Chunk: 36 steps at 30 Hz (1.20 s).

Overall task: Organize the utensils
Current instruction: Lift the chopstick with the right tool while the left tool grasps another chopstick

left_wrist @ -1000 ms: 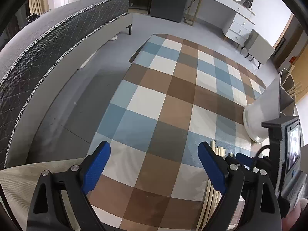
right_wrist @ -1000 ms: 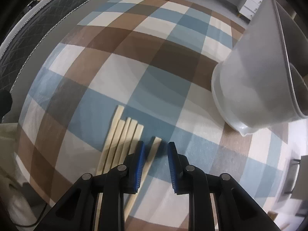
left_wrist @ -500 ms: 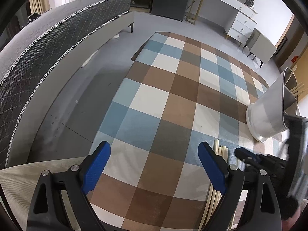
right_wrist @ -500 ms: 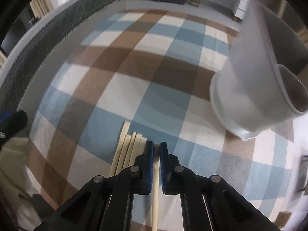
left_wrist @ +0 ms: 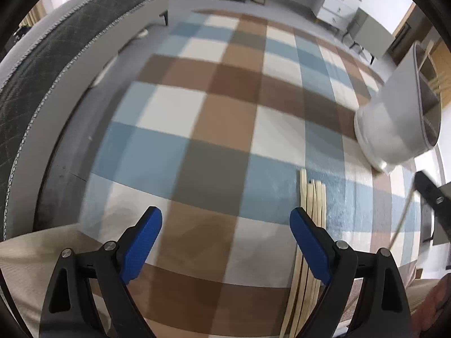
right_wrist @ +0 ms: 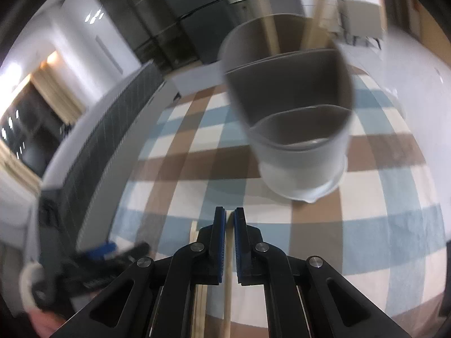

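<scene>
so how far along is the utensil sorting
Partly done: a few chopsticks already stand in the holder's back compartment. In hand: the right hand-held gripper is shut on one chopstick, lifted toward the holder. Left: a row of chopsticks on the checked cloth. The left hand-held gripper is open and empty.

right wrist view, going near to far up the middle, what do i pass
right gripper shut on a chopstick → bare checked tablecloth → white utensil holder, front compartment first → its back compartment with chopsticks standing in it
</scene>
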### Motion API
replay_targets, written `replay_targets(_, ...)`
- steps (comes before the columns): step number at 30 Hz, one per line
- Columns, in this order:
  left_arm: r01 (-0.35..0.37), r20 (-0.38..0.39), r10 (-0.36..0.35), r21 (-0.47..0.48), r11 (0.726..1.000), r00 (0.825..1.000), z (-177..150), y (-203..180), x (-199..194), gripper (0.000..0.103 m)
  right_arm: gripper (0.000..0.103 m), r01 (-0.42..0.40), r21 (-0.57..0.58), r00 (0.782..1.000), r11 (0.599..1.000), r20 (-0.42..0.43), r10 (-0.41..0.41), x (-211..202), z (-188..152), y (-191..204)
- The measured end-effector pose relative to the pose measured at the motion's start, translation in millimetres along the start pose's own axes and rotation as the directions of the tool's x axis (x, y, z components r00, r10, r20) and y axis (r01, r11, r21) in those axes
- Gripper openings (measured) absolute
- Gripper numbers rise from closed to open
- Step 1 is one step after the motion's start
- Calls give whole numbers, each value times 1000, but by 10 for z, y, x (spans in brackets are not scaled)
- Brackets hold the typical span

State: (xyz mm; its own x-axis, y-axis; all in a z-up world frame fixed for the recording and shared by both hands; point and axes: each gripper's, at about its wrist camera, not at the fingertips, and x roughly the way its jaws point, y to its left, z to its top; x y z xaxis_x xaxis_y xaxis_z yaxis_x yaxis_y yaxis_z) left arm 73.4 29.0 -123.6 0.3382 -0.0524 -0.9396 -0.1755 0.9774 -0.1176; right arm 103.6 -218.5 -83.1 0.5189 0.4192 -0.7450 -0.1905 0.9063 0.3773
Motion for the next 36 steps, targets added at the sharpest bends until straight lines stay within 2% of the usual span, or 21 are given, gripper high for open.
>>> replay_targets(5,-3,-44,5,37,999,999,-38,-162,142,89,5,-53,74,996,996,80,47,-194,34,-222)
replay_targets(9,-33,-77,39,79,996,996,-92,-274,254,90,5,-76,108,991,991,121,63,-370,37,-402)
replay_targets(16,-50,-59,57,110,993,997,-107,-345,190,90,5,-101,160,978,982,196,69,-530,117,-561)
replay_targets(18,-96,-54,105,153,984,993,-114,-413,213,90,5,-97,155,976,983,209,64,-567,133,-567)
replay_targets(22,-85,-69,95,147,986,993,-92,-399,207,90,5,-101,137,971,985,229,68,-629,155,-552)
replay_targets(25,-106,-45,115,161,981,992,-49,-417,197,88,5,-97,130,970,987,233,65,-646,164,-563)
replay_targets(27,-88,-42,96,163,983,995,-54,-471,185,81,5,-98,130,970,987,235,66,-648,169,-582)
replay_targets(29,-66,-41,74,174,983,996,-48,-544,156,63,5,-100,131,968,986,242,66,-664,172,-597)
replay_targets(30,-55,-40,64,186,981,997,-25,-604,151,57,5,-102,132,968,986,241,67,-666,174,-607)
replay_targets(31,-49,-42,58,196,979,997,-16,-646,148,46,5,-101,135,968,986,242,66,-674,172,-609)
replay_targets(33,-41,-51,52,208,977,997,7,-712,136,33,5,-107,138,968,985,241,71,-681,174,-614)
replay_targets(35,-25,-64,39,204,979,997,28,-763,137,11,5,-106,129,966,986,249,71,-706,179,-593)
replay_targets(36,-21,-71,37,208,978,997,52,-783,139,7,5,-107,124,965,987,253,73,-720,180,-581)
